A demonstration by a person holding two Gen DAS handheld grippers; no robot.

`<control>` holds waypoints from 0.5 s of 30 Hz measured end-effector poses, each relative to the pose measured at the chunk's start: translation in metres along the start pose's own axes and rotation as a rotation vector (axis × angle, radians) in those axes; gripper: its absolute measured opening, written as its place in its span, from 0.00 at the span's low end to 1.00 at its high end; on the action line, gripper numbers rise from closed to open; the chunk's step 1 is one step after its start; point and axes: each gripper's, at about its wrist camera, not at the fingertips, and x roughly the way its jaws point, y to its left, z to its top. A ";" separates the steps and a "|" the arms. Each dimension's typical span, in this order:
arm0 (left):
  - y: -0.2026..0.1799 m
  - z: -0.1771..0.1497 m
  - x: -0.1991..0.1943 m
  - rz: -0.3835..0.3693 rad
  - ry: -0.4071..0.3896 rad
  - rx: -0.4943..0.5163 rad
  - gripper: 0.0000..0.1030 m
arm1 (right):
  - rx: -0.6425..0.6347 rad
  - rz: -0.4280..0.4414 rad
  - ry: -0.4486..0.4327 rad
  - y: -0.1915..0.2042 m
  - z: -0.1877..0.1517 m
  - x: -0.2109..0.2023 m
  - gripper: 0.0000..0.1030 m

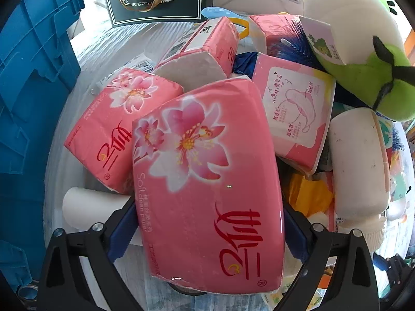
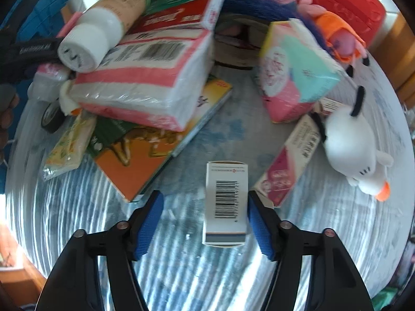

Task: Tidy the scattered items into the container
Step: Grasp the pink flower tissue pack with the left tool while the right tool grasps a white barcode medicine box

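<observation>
1. Left wrist view: the left gripper (image 1: 207,235) has its jaws spread wide around a pink tissue pack (image 1: 205,181), and both blue pads press the pack's sides, so it is held. Below lies a crowded heap: more pink packs, a white bottle (image 1: 359,165) and a green plush toy (image 1: 363,46). A blue crate (image 1: 33,77), probably the container, stands at the left. To do this well, keep the pack level and clear of the pile on the way to the crate.

2. Right wrist view: the right gripper (image 2: 205,223) stands over a small barcoded box (image 2: 226,203) on the worktop (image 2: 181,272). Its jaws are half open; the right pad looks to be touching the box, the left pad is apart from it. The box is not yet gripped. Centre the jaws on the box before closing, so it does not slide.
</observation>
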 end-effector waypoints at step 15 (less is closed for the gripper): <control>-0.001 -0.009 -0.016 -0.009 -0.042 -0.024 0.86 | 0.049 0.038 0.036 -0.009 -0.003 0.004 0.28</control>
